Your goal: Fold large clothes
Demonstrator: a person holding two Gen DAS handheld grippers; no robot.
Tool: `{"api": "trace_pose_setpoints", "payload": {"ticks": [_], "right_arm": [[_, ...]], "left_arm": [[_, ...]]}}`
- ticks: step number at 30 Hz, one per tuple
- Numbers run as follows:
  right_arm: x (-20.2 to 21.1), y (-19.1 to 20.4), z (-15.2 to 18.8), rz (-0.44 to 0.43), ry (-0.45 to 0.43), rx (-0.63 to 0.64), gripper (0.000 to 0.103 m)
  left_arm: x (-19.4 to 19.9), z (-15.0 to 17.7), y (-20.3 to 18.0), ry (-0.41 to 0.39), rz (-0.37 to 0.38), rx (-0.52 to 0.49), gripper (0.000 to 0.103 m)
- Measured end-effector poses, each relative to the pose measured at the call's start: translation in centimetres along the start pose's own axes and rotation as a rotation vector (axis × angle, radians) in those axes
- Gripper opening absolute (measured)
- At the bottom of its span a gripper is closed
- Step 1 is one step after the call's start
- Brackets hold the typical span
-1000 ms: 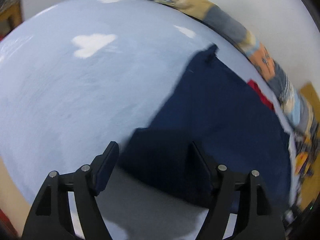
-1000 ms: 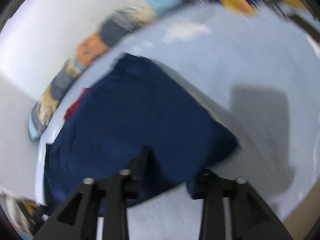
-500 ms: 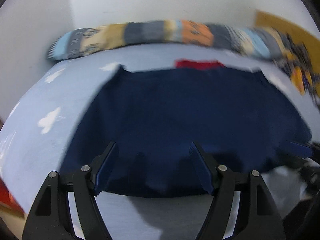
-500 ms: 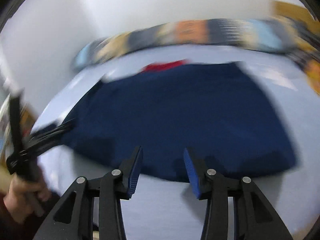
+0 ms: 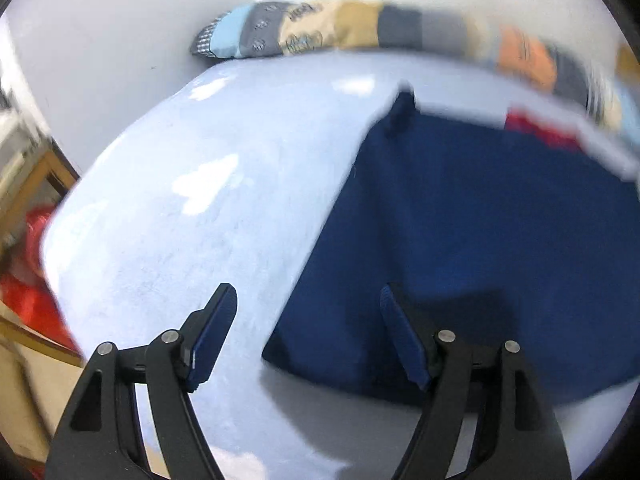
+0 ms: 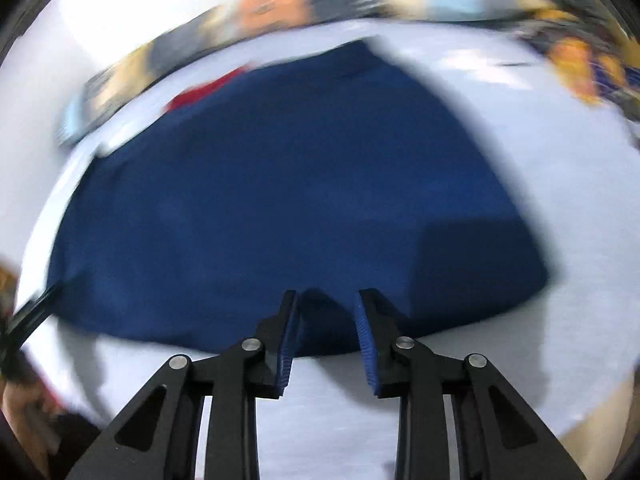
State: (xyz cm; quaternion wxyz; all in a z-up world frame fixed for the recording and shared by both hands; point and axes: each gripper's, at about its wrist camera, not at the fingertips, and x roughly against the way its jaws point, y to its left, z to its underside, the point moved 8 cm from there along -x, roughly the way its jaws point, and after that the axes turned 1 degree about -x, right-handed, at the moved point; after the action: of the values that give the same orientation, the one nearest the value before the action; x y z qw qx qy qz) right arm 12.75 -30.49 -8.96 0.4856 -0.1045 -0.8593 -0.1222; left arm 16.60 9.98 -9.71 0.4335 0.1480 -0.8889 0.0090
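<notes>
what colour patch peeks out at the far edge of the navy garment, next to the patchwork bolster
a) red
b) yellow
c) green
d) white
a: a small red patch shows at the far edge of the navy garment, just below the patchwork bolster; the right wrist view shows the same red bit.

Right gripper (image 6: 326,304) above near hem of navy garment (image 6: 280,184), jaws closing, nothing pinched, pale blue sheet (image 6: 560,200), red cloth (image 6: 200,92) at far edge, patchwork bolster (image 6: 280,4), heavy blur
</notes>
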Motion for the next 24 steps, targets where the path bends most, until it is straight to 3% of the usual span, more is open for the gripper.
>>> {"api": "trace_pose_setpoints", "payload": {"ticks": [3,7,12,16,17,19,22,24], "right_arm": [[1.7,0.9,-4.3,-0.126,-0.085,-0.01,0.035],[-0.3,3.4,-9.2,-0.171,-0.092,0.012,0.036],[-6.8,6.4,-15.1,-0.104,-0.045,0.089,0.037],[-12.8,5.0,-16.7,-0.07,0.041,0.046,0.04],[-14.2,3.7,-16.9,-0.06,0.063,0.005,0.04],[-16.0,0.6,-16.7,-0.021,0.105,-0.087,0.038],[-15.3,-1.2,-16.2,-0.098,0.106,-0.207,0.038],[-13.2,-0.7,-15.5,-0.077,0.083,-0.168,0.042]], "left_arm": [[0.4,-3.7,-2.7,-0.048,0.086,-0.05,0.074],[-2.5,-7.6,-7.0,-0.005,0.166,-0.14,0.074],[-7.2,-10.8,-9.0,0.018,0.159,-0.217,0.074],[-11.3,-11.1,-6.5,0.097,0.126,-0.174,0.077],[-12.1,-10.9,-5.9,0.116,0.144,-0.148,0.088],[-13.3,-10.4,-4.4,0.152,0.184,-0.07,0.094],[-12.9,-10.0,-3.3,0.168,0.201,-0.005,0.094],[-10.9,-9.8,-3.0,0.131,0.196,-0.011,0.093]]}}
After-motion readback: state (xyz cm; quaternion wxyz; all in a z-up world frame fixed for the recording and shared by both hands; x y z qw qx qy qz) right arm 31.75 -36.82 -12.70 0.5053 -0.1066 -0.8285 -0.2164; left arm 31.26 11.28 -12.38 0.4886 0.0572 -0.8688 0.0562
